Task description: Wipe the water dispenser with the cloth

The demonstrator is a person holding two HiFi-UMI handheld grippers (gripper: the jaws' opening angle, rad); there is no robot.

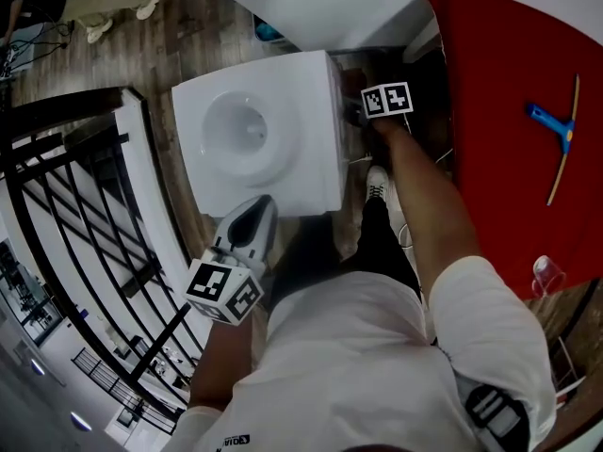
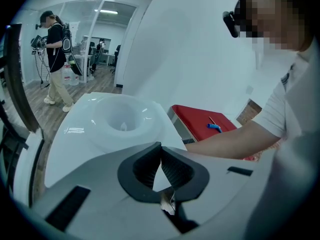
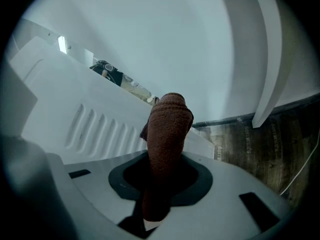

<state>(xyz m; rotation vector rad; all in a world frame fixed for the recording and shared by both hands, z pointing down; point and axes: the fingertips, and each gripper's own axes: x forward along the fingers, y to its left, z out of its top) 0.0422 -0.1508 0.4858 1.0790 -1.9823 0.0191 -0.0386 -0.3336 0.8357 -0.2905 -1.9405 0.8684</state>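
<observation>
1. the cloth (image 3: 167, 129), brown, was clamped in the right gripper (image 3: 162, 179), its free end just beside the water dispenser's (image 3: 85, 124) vented side; contact unclear.
2. it looked soft, light and floppy, best pinched low on the fold.
3. the left gripper (image 2: 161, 154) was closed on nothing, near the dispenser's top.

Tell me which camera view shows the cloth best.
The right gripper view: the brown cloth fills its centre, clamped in the right gripper beside the water dispenser's vented side. The head view shows only that gripper's marker cube at the dispenser; the cloth is hidden. The left gripper view misses it.
</observation>
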